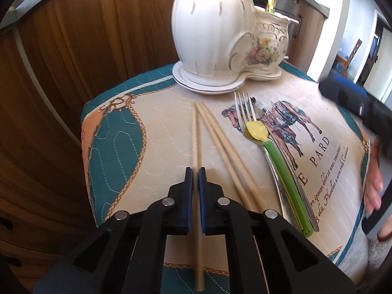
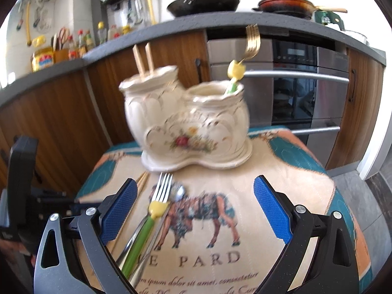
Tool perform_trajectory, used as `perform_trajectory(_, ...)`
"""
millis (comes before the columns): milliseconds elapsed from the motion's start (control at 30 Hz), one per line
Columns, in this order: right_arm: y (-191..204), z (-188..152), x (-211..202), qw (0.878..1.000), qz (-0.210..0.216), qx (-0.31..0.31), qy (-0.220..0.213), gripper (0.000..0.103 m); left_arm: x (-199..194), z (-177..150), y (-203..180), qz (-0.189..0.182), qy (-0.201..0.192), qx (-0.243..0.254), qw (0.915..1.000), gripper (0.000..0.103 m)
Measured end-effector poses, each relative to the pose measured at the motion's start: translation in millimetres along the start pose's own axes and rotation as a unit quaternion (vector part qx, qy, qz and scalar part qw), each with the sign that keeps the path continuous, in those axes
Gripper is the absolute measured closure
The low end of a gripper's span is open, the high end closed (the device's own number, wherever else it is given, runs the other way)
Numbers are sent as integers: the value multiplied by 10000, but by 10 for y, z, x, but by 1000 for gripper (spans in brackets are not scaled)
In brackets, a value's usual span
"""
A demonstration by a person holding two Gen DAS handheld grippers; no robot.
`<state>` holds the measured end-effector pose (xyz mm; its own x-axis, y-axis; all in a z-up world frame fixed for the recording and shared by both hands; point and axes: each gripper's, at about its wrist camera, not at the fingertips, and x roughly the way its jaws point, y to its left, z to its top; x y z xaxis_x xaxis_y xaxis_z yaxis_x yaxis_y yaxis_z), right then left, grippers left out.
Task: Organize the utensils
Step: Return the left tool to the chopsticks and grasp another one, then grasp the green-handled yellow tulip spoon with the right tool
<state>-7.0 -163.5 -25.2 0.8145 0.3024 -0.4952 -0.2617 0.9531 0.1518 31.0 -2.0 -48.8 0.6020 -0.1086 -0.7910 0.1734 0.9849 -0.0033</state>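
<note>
Your left gripper fingers are clamping a chopstick on the worktop; your right gripper fingers are gaping wide, holding nothing.

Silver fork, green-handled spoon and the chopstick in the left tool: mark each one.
silver fork [image 1: 243, 107], left wrist view, on its tines.
green-handled spoon [image 1: 281, 169], left wrist view, on the green handle.
chopstick [image 1: 196, 142], left wrist view, on the shaft just ahead of the left tool [image 1: 195, 171].

Left wrist view: close over the cloth's near edge, tilted steeply down. Right wrist view: shallower, facing the counter. Both share the ceramic holder.
</note>
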Motion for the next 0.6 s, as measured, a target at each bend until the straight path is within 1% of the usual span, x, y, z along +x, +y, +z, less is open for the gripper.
perform_trajectory(133, 154, -98, 37, 9992, 39, -142, 374, 10, -69, -4, 95, -49, -320, -207, 9993, 98)
perform_trajectory(200, 227, -149, 41, 9984, 78, -168, 526, 15, -151, -18, 162, -117, -604, -381, 9974, 98)
perform_trajectory(267, 295, -192, 57, 9973, 81, -194, 697, 30, -214, -31, 187, -266, -822, -496, 9950, 98)
perform_trajectory(300, 328, -217, 73, 9967, 86, -204, 787, 34, -234, -35, 197, -357, -916, -543, 9937, 98)
perform_trajectory(367, 415, -285, 122, 9946, 124, -273, 998, 52, -272, -38, 203, -530, -1063, -582, 9912, 98)
perform_trajectory(400, 459, -305, 147, 9936, 100, -319, 1082, 56, -265, -32, 225, -569, -1096, -582, 9906, 98)
perform_trajectory(467, 523, -342, 177, 9923, 80, -356, 1182, 69, -285, -33, 187, -623, -1142, -542, 9900, 98)
perform_trajectory(567, 613, -374, 203, 9905, 67, -422, 1307, 77, -301, -36, 168, -667, -1152, -509, 9898, 98)
perform_trajectory(600, 650, -388, 217, 9896, -3, -494, 1349, 79, -301, -40, 166, -683, -1151, -512, 9897, 98)
